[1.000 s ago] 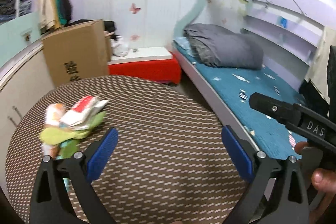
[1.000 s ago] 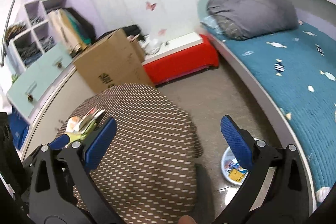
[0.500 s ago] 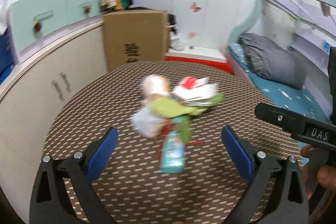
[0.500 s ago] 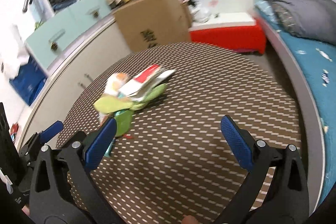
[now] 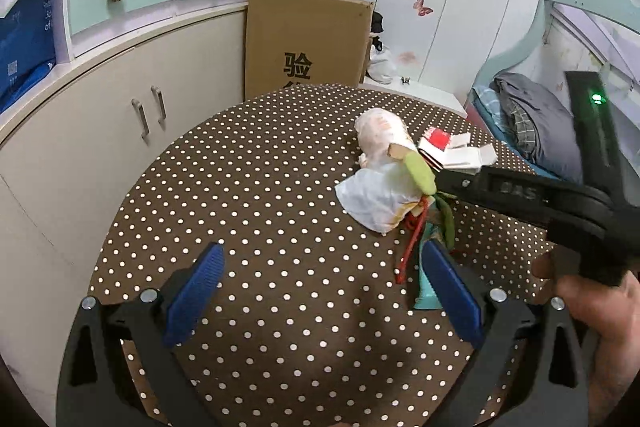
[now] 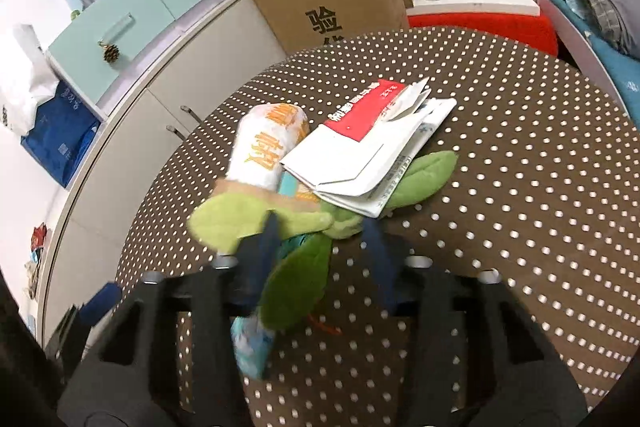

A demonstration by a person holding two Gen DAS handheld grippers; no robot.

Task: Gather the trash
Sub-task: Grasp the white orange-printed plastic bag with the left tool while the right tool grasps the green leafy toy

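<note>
A heap of trash lies on the round dotted table. It holds a white-and-orange wrapper roll, a red-and-white flattened carton, a white crumpled wrapper, green leaf-shaped pieces and a teal packet. My right gripper is closing, with its blurred pads on either side of the green pieces and pinching them. From the left wrist it reaches in from the right, its tip at the green piece. My left gripper is open above bare table, with the teal packet beside its right finger.
A tall cardboard box stands behind the table. A curved cabinet with teal drawers runs along the left. A bed with a grey blanket lies to the right, a red bench beyond. A hand holds the right gripper.
Both grippers swung left and down toward the trash heap. The right gripper's jaws went from wide open to nearly closed around the green pieces. The left jaws stayed open.
</note>
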